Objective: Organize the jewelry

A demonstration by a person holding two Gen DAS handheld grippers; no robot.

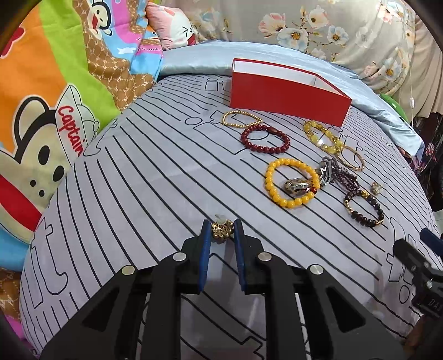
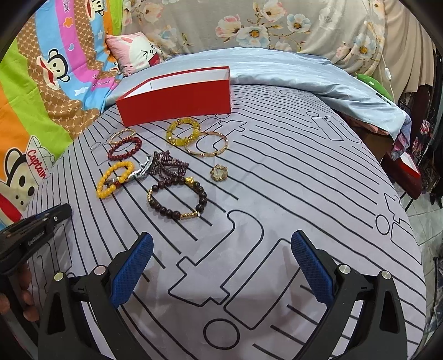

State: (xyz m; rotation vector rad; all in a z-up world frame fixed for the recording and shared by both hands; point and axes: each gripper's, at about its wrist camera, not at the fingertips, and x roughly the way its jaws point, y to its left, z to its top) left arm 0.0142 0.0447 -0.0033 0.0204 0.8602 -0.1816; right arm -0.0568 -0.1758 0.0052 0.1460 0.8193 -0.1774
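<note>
My left gripper (image 1: pixel 220 231) is shut on a small gold flower earring (image 1: pixel 220 232), held just above the grey striped bedspread (image 1: pixel 124 193). An open red box (image 1: pixel 288 95) stands at the back. In front of it lie a gold bead chain (image 1: pixel 241 119), a dark red bracelet (image 1: pixel 265 139), a yellow bead bracelet (image 1: pixel 290 184), a clear yellow bracelet (image 1: pixel 322 136), a gold bangle (image 1: pixel 350 159), a purple bead bundle (image 1: pixel 343 175) and a dark brown bracelet (image 1: pixel 364 207). My right gripper (image 2: pixel 221 246) is open and empty, nearest the dark brown bracelet (image 2: pixel 177 198). A second flower earring (image 2: pixel 218 172) lies to its right.
Cartoon monkey pillows (image 1: pixel 41 124) pile up on the left. A light blue quilt (image 2: pixel 304 74) and floral bedding (image 2: pixel 249 25) lie behind the red box (image 2: pixel 177 99). The bed edge drops off at the right, with a red box lid (image 2: pixel 409 171) below.
</note>
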